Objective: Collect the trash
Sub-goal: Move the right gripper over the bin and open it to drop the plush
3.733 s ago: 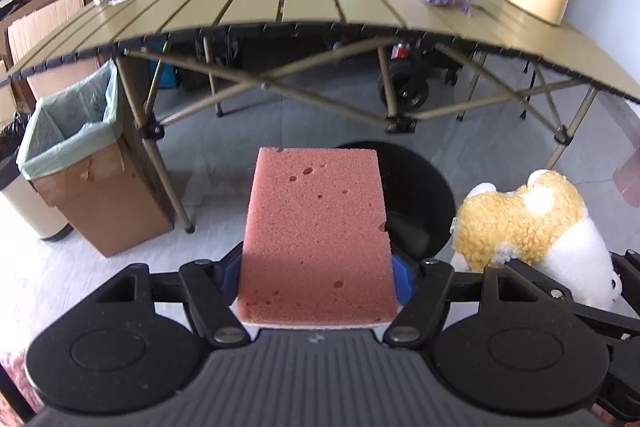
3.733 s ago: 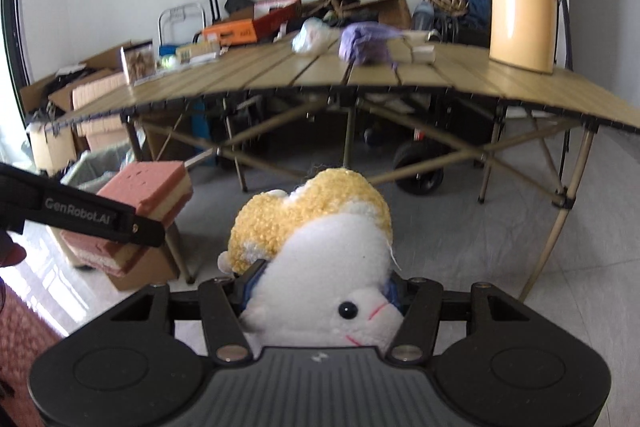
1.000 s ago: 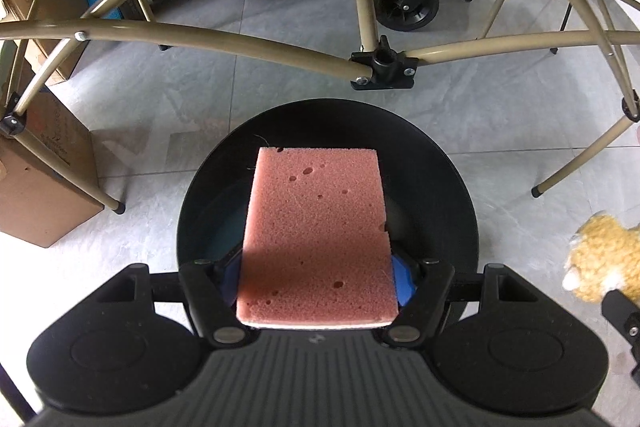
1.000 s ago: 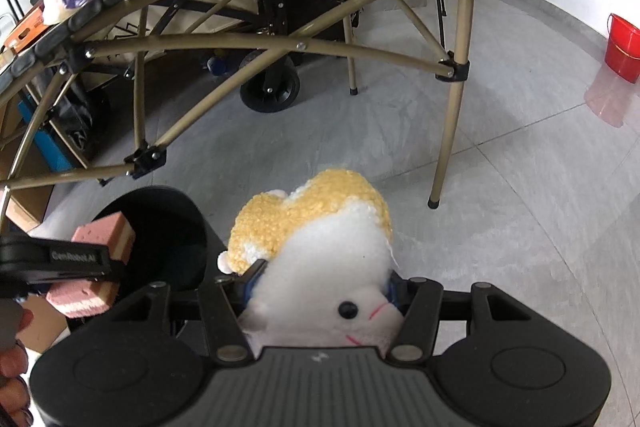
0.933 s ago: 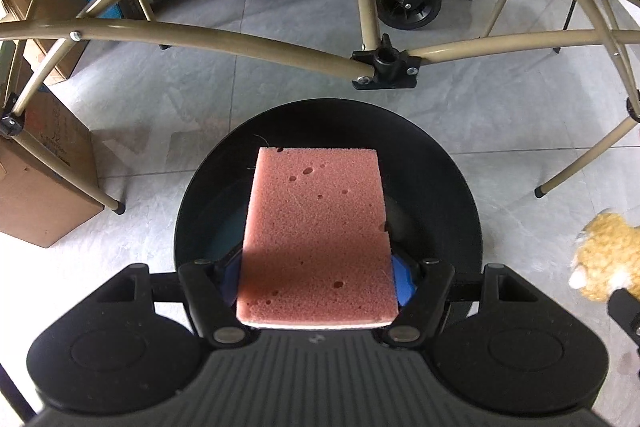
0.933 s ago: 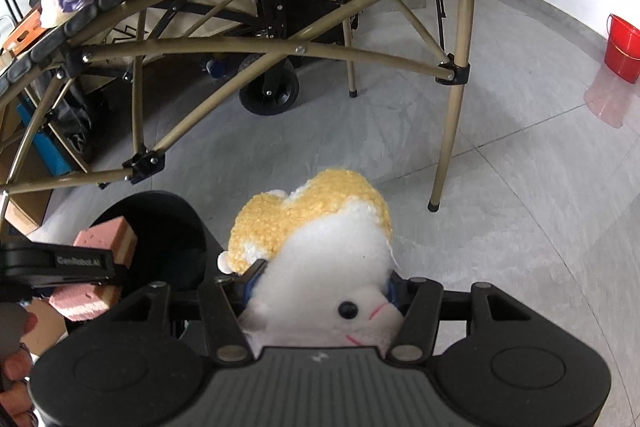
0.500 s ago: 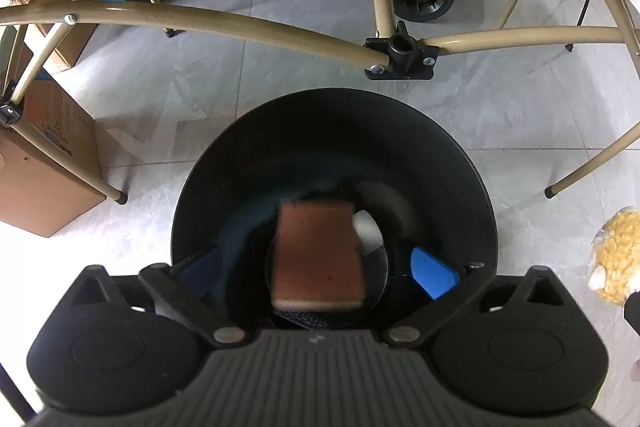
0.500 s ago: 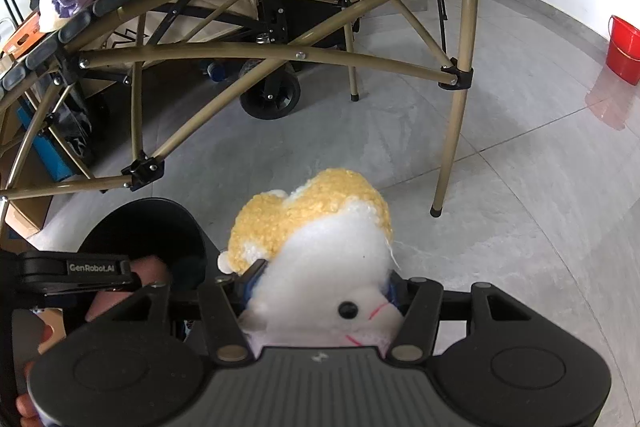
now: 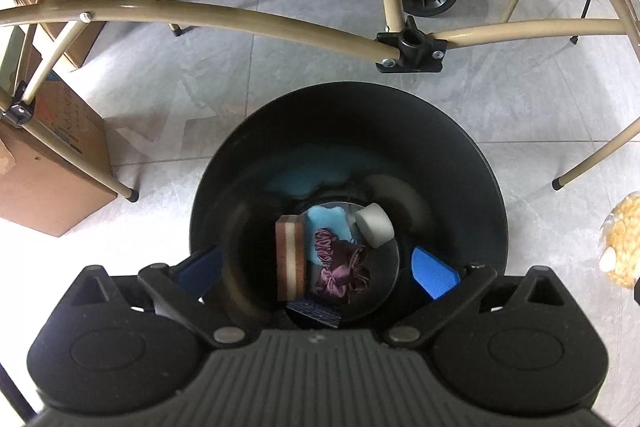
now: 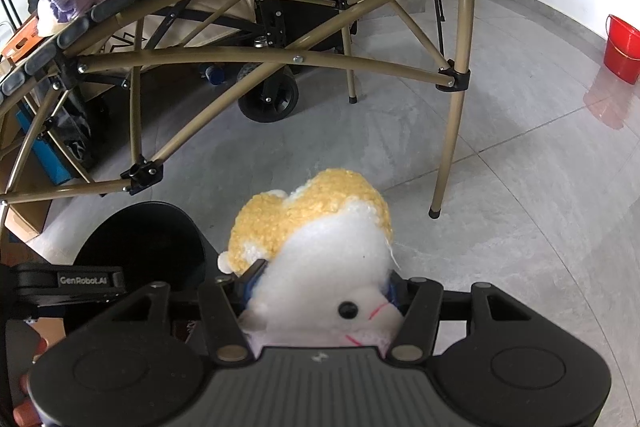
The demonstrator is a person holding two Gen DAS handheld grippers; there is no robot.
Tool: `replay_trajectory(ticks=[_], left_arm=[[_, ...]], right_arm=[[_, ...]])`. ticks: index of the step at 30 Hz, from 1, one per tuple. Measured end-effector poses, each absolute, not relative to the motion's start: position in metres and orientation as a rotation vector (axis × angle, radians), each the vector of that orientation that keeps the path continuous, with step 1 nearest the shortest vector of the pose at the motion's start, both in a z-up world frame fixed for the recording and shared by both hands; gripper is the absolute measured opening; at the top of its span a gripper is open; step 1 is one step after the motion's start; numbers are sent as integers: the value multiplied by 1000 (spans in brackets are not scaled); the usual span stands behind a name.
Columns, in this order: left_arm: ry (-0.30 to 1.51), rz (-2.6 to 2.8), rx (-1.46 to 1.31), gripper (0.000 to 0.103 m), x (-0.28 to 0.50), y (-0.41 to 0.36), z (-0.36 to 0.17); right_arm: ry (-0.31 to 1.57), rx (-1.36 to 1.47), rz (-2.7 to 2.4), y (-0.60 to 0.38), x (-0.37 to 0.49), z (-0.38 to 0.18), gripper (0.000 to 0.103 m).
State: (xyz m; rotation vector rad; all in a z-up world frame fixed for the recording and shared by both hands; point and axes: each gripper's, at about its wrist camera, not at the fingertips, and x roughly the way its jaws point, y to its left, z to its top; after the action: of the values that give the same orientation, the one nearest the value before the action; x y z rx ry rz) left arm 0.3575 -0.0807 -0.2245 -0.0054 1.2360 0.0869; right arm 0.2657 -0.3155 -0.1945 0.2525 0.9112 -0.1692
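Note:
A black round trash bin (image 9: 452, 155) stands on the floor under the folding table. My left gripper (image 9: 316, 269) is open and empty right above its mouth. The pink sponge (image 9: 290, 258) lies on its edge at the bin's bottom, beside a purple cloth (image 9: 340, 269), a light blue piece (image 9: 326, 217) and a white roll (image 9: 374, 226). My right gripper (image 10: 320, 279) is shut on a yellow and white plush toy (image 10: 320, 227), held to the right of the bin (image 10: 140, 239). The toy's edge shows in the left wrist view (image 9: 624, 239).
Tan table legs and cross bars (image 9: 224, 17) pass just behind the bin. A cardboard box (image 9: 44, 163) stands at the left. A black wheeled cart (image 10: 268, 99) sits under the table. A red bucket (image 10: 622, 43) stands far right on grey floor tiles.
My left gripper opened and let go of the pink sponge, which fell to the bottom of the bin. The right gripper still holds the plush toy.

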Motion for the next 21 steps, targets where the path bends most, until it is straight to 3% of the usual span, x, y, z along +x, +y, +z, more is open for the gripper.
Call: replay_trajectory(ticks=[21], left_arm=[[1183,86,2,103,338,-51,-199]], right_arm=[[927,238,-122,-289,276,-193,56]])
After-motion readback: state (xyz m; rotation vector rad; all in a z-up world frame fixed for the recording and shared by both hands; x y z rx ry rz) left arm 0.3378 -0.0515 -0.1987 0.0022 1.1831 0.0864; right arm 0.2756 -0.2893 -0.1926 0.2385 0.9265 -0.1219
